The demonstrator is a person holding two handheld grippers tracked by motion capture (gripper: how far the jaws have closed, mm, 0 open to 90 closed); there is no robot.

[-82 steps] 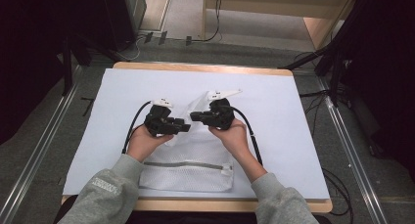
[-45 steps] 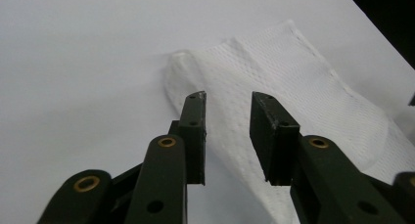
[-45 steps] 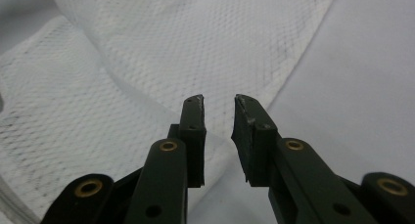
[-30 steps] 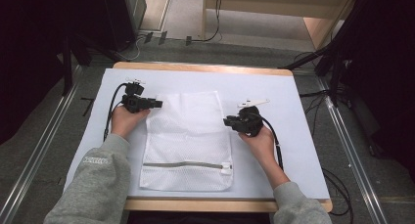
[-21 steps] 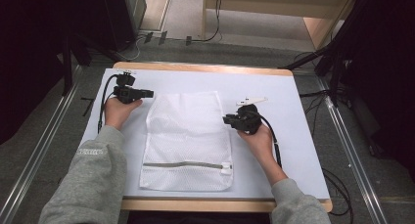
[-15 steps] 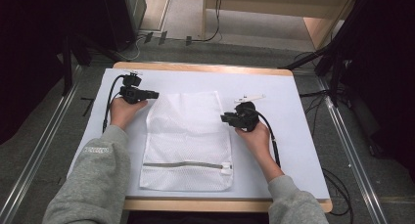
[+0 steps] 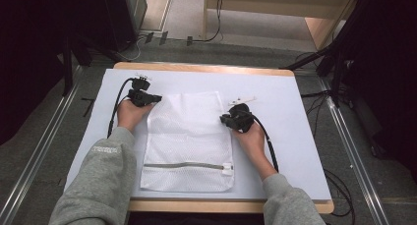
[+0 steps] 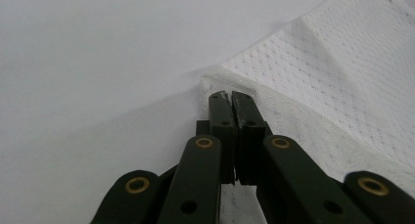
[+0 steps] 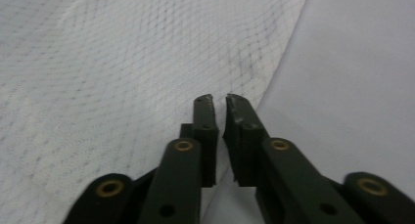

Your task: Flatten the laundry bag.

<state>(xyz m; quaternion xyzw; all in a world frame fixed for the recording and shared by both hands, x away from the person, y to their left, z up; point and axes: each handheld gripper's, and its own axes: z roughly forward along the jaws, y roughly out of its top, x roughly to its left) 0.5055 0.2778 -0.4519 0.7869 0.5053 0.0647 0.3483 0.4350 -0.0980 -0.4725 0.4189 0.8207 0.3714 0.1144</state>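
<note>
Since a second ago, both grippers shifted inward and their jaws have just been closing. High view: mesh bag flat on white mat, zipped, apparently empty. Left gripper view: left gripper pinches bag's corner. Right gripper view: right gripper nearly pressed together over bag's edge; I cannot tell if it grips.

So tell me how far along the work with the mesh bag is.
Done: the white mesh bag lies spread flat on the table cover, zipper at the near end. In hand: the left tool is shut at the bag's far left corner, the right tool shut at its right edge; whether either pinches fabric is unclear. Left: probably lifting or folding the bag, which has no fold yet.
</note>
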